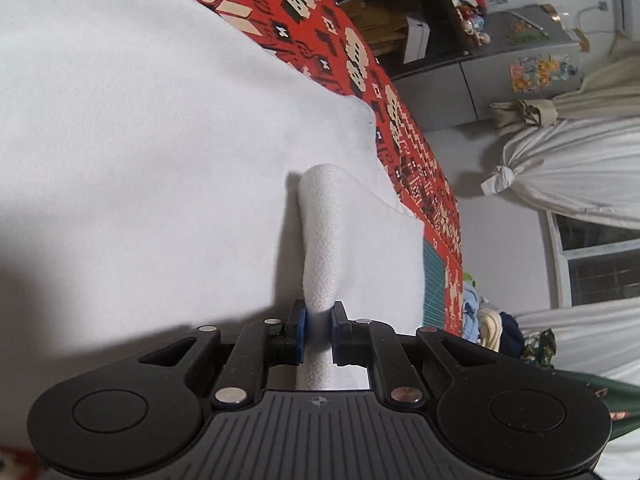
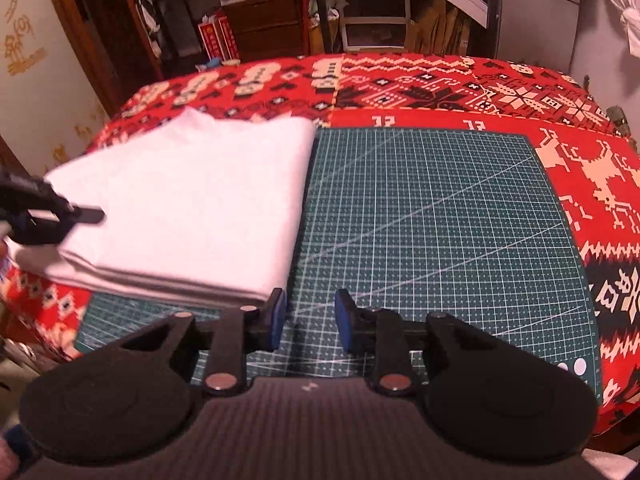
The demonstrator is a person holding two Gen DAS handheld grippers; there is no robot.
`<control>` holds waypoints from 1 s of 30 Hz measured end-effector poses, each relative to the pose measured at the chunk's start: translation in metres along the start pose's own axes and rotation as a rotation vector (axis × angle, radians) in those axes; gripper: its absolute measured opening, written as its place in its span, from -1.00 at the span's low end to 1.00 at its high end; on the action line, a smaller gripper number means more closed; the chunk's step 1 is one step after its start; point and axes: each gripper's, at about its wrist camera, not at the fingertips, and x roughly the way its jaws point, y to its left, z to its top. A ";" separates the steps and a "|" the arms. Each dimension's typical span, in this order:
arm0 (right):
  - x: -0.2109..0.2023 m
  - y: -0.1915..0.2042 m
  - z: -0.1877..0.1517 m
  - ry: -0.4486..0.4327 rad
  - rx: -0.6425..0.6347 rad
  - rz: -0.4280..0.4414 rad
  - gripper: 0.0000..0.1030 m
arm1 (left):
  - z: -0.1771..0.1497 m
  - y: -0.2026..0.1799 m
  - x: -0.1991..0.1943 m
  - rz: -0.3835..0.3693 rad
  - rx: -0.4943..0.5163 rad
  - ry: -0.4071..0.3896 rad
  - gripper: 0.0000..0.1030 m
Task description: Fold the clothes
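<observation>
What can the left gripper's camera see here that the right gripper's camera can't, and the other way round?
Only the left wrist view shows the left gripper up close, shut on a pinched ridge of the white garment, plus tied curtains and a fridge. Only the right wrist view shows the right gripper open and empty above the green cutting mat, with layered folds along the garment's near edge. Both show the white garment on the red patterned cloth.

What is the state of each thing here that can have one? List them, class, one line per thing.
Left gripper: shut on a pinched ridge of the white garment.
Right gripper: open, empty, above the cutting mat.
White garment: folded in layers, lying partly on the mat, partly on the tablecloth.
Cutting mat: flat, its left part covered by the garment.
Tablecloth: spread over the table.
</observation>
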 end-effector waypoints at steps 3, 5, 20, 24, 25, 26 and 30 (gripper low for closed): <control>-0.005 0.000 0.002 -0.009 0.008 0.004 -0.42 | -0.003 -0.001 0.001 0.002 0.052 -0.013 -0.66; -0.005 -0.001 0.001 -0.008 0.018 0.009 -0.41 | -0.006 -0.003 0.000 0.004 0.074 -0.024 -0.59; 0.005 -0.007 0.002 -0.017 0.078 0.072 -0.40 | -0.014 -0.033 0.013 -0.009 0.158 0.011 -0.75; 0.002 -0.012 0.003 -0.033 0.093 0.067 -0.40 | -0.011 -0.051 0.010 -0.008 0.149 0.008 -0.76; 0.000 -0.014 0.004 -0.039 0.095 0.064 -0.40 | -0.009 -0.060 0.008 -0.021 0.153 0.006 -0.76; -0.001 -0.016 0.004 -0.044 0.102 0.059 -0.40 | -0.007 -0.073 0.007 -0.028 0.177 0.004 -0.76; -0.009 -0.032 0.003 -0.069 0.147 0.042 -0.40 | 0.002 -0.144 0.015 0.018 0.320 0.029 -0.76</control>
